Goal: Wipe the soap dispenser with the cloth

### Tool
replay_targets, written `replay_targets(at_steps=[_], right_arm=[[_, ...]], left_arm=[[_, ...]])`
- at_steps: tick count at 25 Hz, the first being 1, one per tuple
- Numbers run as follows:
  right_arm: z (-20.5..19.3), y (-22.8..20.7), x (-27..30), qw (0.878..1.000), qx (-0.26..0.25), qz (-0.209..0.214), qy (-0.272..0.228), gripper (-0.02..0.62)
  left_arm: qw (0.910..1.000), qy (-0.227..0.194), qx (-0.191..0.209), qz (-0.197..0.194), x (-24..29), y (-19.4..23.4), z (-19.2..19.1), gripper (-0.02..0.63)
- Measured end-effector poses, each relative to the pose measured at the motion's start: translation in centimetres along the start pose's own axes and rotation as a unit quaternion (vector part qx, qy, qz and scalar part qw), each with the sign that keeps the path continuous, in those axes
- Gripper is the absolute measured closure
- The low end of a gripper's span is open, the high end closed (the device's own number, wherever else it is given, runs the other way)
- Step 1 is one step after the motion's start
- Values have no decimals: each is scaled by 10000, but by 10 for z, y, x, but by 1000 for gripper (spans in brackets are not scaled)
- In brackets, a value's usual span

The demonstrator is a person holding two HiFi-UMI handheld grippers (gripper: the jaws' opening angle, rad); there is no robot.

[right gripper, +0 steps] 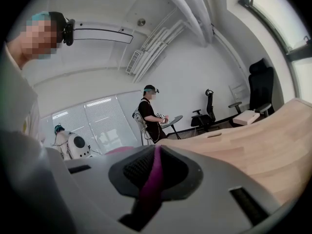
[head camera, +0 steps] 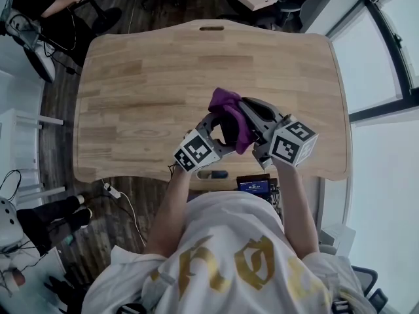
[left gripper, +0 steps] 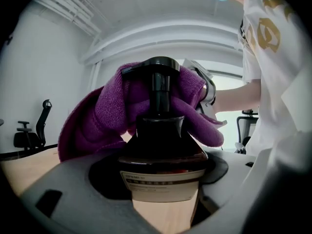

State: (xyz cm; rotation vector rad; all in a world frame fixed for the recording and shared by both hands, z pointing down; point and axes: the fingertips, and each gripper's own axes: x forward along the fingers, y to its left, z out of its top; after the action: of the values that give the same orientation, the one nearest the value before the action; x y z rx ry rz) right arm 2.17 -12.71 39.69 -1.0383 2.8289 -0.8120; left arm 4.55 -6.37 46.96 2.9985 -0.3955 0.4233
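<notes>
A dark amber soap dispenser [left gripper: 161,150] with a black pump and a pale label stands between my left gripper's [left gripper: 161,179] jaws, which are shut on its body. A purple cloth [left gripper: 107,111] is draped over the pump head and down its far side. My right gripper [right gripper: 153,172] is shut on a fold of the cloth [right gripper: 154,177]. In the head view both grippers meet over the table's front middle: the left gripper [head camera: 213,131] on the dispenser [head camera: 221,133], the right gripper [head camera: 252,120] pressing the cloth [head camera: 226,110] against it from the right.
The wooden table [head camera: 144,77] has a slot [head camera: 211,28] at its far edge. A small blue-lit device [head camera: 254,185] hangs at the near edge. A person [right gripper: 151,113] stands at another desk, with office chairs [right gripper: 209,108] beyond.
</notes>
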Motion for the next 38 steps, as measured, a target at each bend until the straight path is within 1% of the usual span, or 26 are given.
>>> replay_targets(at_steps=[6, 11, 15, 22, 30, 32, 34, 36, 38], right_arm=[[-9, 11, 0, 9997, -137, 194, 82, 557], [-15, 18, -1, 9995, -114, 259, 116, 557], [-20, 24, -1, 9995, -106, 277, 147, 557], [-22, 34, -5, 9991, -41, 417, 100, 558], [-29, 54, -6, 9965, 60, 822, 152, 560], [-33, 61, -7, 9947, -42, 1000, 222, 560], [-38, 68, -7, 9930, -282, 1111, 299, 560], [-39, 68, -9, 9929, -470, 1056, 281, 561], [-36, 63, -11, 9944, -466, 933, 176, 561]], left_arm=[[9994, -131, -186, 270, -9, 16, -1, 247], [9982, -18, -358, 485, -17, 26, -9, 247], [9978, 71, -383, 532, -19, 29, -14, 247], [9970, 66, -486, 603, -22, 31, -16, 247], [9942, 76, -678, 828, -30, 41, -18, 247], [9934, 60, -740, 874, -30, 43, -19, 247], [9930, 20, -786, 883, -30, 43, -17, 247], [9932, -33, -788, 860, -30, 42, -15, 247], [9934, -99, -789, 830, -30, 39, -12, 247]])
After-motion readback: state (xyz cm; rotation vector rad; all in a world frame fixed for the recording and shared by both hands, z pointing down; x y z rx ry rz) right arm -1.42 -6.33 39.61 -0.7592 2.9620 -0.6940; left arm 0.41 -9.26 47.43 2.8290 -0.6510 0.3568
